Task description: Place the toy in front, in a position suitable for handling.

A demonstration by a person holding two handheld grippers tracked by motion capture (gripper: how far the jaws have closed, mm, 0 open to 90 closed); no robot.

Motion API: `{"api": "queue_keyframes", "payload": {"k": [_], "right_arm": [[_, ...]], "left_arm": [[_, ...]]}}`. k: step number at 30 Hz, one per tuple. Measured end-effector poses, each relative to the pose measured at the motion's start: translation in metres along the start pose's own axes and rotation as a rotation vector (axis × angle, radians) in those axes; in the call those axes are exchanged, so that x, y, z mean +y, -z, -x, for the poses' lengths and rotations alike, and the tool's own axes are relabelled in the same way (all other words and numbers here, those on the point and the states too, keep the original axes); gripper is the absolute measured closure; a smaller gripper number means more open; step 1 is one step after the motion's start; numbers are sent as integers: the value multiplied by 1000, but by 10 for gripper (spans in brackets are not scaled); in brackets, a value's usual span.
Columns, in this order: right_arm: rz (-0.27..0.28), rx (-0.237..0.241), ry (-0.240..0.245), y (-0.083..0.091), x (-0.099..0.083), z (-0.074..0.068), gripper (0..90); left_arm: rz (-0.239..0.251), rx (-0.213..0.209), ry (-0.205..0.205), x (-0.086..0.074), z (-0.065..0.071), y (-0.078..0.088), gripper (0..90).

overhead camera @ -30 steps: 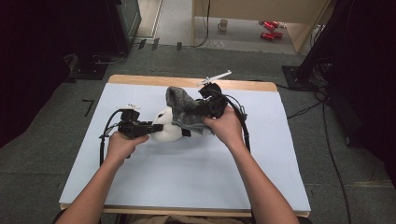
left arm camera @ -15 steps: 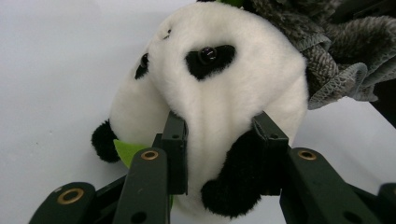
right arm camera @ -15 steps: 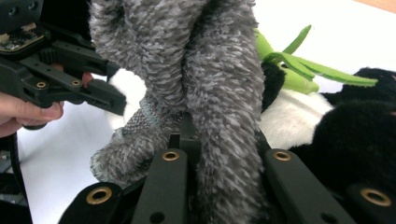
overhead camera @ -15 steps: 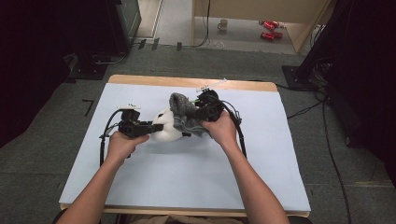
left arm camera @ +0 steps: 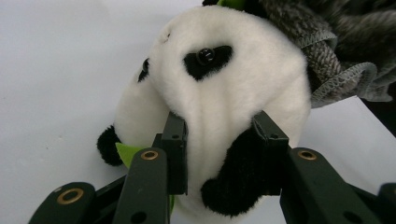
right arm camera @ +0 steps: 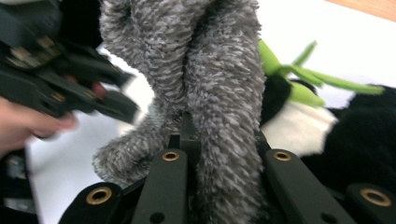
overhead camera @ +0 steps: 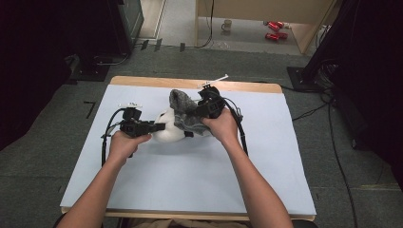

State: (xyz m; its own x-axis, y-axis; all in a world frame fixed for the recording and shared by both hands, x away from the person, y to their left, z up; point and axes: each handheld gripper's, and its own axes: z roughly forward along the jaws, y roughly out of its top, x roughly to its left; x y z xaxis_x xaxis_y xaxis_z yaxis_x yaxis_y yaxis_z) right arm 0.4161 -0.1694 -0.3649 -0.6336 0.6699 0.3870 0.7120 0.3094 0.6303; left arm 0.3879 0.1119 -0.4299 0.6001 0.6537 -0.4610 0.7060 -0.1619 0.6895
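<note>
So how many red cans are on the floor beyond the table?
2: the red cans lie side by side on the floor past the table's far edge, at upper right. Others may be hidden.

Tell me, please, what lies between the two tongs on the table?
In the high view, the plush panda and the grey cloth lie between them. The left tongs grip the panda's head; the right tongs hold the cloth over it.

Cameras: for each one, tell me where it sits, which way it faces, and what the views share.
High view: above the person's side, facing forward and down on the table; both forearms, left gripper, right gripper.
Left gripper view: rides that gripper, facing the panda pinched in its jaws.
Right gripper view: rides that gripper, facing the grey cloth in its jaws; a hand at left.
Shared: panda and cloth appear in all three.
</note>
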Motion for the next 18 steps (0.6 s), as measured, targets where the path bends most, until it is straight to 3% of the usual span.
{"api": "queue_keyframes", "payload": {"k": [4, 7, 12, 16, 18], "right_arm": [[4, 21, 40, -11, 14, -23, 778], [-33, 26, 51, -29, 17, -33, 777], [-50, -4, 63, -32, 14, -29, 777], [-72, -70, 64, -19, 11, -16, 777], [-64, -73, 45, -10, 8, -6, 776]], "left_arm": [[8, 5, 3, 0, 2, 0, 641], [7, 12, 3, -2, 0, 0, 639], [7, 10, -9, -3, -1, 0, 637], [6, 8, -9, -3, -2, 1, 638], [8, 8, -11, -3, -1, 0, 637]]}}
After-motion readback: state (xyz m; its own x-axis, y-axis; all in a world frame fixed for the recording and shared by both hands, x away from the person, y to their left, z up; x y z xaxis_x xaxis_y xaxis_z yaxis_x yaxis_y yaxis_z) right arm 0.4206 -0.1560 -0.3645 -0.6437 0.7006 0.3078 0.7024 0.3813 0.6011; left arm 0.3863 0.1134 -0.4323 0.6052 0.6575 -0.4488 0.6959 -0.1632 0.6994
